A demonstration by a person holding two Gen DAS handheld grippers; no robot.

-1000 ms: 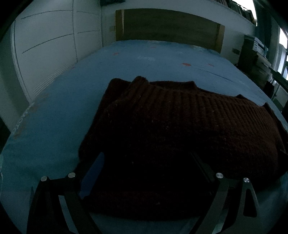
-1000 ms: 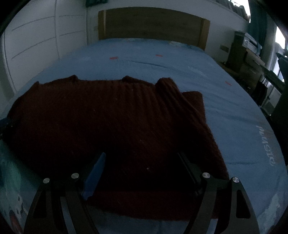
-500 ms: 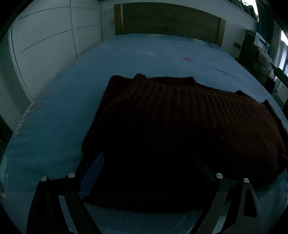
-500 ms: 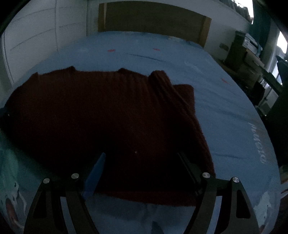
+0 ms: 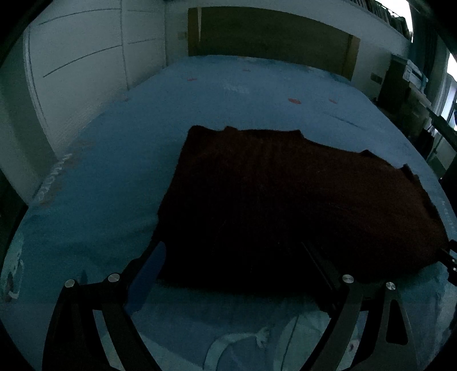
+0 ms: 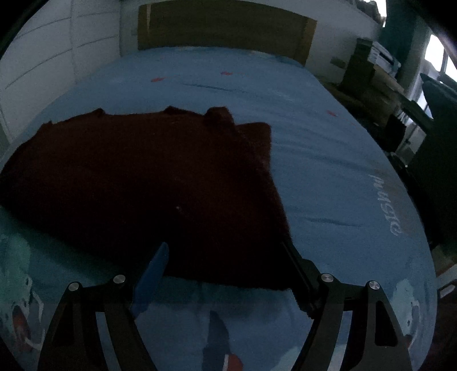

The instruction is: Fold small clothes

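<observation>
A dim bedroom; a blue bedsheet (image 5: 120, 159) covers the bed, wooden headboard (image 6: 225, 27) behind; a dark red ribbed knit sweater (image 5: 285, 199) lies flat on the sheet near its front edge, folded into a rough rectangle; white lettering (image 6: 388, 205) on the sheet is not legible; left gripper (image 5: 234, 256) and right gripper (image 6: 225, 254) both spread wide, empty, over the sweater's near hem.

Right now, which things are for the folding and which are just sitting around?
For the folding:
dark red sweater, flat on the bed
left gripper, open
right gripper, open

Just around:
blue bedsheet
wooden headboard
white wardrobe
</observation>
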